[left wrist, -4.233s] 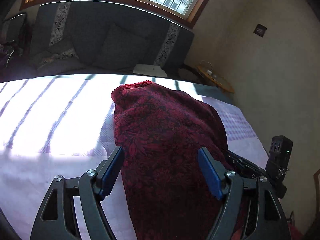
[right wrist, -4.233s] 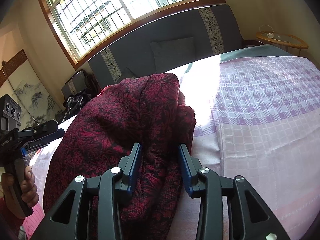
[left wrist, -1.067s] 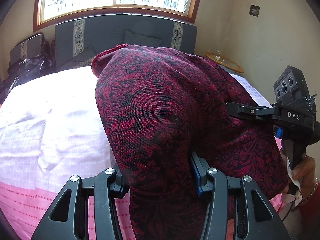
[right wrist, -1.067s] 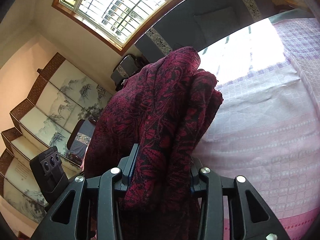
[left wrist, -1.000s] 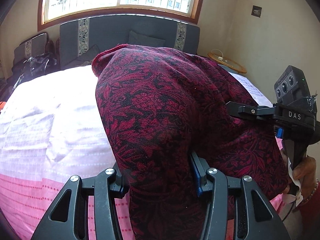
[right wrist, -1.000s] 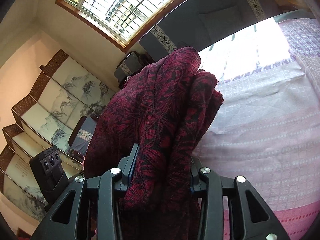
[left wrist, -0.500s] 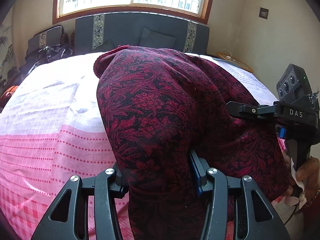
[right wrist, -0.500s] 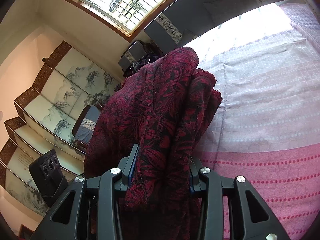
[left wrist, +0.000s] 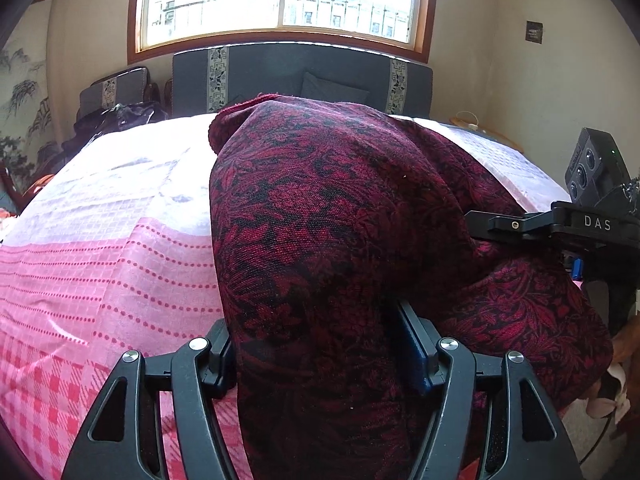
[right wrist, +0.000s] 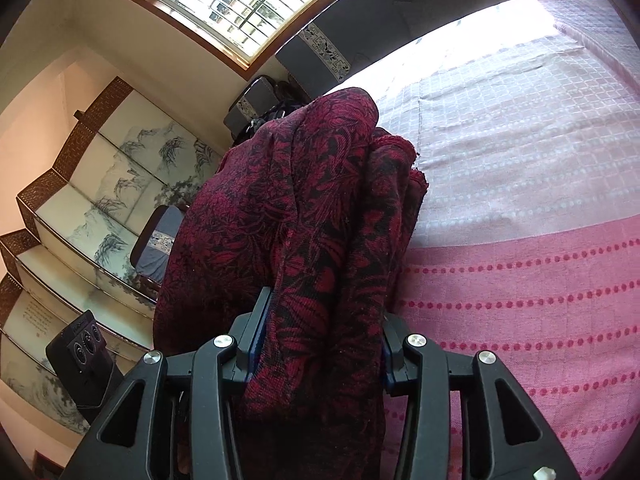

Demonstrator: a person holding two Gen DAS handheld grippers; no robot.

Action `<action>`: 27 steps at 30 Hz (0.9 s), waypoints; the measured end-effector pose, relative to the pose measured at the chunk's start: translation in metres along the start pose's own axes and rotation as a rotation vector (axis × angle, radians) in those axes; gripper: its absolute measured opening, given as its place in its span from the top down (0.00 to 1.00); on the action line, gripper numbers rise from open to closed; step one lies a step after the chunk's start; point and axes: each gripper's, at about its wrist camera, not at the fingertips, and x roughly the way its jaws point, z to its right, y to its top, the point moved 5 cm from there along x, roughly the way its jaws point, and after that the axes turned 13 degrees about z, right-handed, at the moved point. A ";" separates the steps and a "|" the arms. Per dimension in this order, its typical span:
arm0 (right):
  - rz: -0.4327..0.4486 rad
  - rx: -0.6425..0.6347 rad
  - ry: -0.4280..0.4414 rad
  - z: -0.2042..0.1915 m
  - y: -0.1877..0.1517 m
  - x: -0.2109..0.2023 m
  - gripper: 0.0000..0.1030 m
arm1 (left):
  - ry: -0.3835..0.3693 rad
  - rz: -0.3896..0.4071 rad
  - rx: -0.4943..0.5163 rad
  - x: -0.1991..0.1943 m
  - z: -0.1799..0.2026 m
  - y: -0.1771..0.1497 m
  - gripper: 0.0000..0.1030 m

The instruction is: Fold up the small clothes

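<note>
Both grippers, left gripper [left wrist: 316,344] and right gripper [right wrist: 320,340], are pinching the red garment [left wrist: 332,216] above the bed [left wrist: 100,248]; next, probably laying it flat toward 12 o'clock.

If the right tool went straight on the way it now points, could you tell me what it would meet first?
The right tool is already shut on the red patterned garment; beyond that, probably the pink bedspread, though depth is unclear.

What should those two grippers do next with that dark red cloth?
Probably lower it onto the bed and spread it flat. Both the left gripper and right gripper are clamped on the bunched red patterned garment, which hangs above the pink bedspread.
</note>
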 end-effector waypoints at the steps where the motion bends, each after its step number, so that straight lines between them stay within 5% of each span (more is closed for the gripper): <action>1: 0.003 0.000 -0.004 0.000 0.000 -0.001 0.52 | 0.010 0.012 0.003 -0.003 0.000 0.000 0.26; 6: 0.117 -0.180 -0.135 -0.025 0.000 -0.032 0.44 | 0.148 0.135 0.109 -0.030 0.007 0.010 0.11; 11: 0.288 -0.327 -0.204 -0.060 -0.009 -0.083 0.22 | 0.254 0.345 0.183 -0.073 0.028 0.030 0.00; 20: 0.388 -0.309 -0.240 -0.065 -0.019 -0.136 0.14 | 0.209 0.461 0.202 -0.137 0.065 0.063 0.00; 27: 0.395 -0.322 -0.230 -0.069 -0.022 -0.149 0.14 | 0.102 0.403 0.123 -0.149 0.072 0.078 0.00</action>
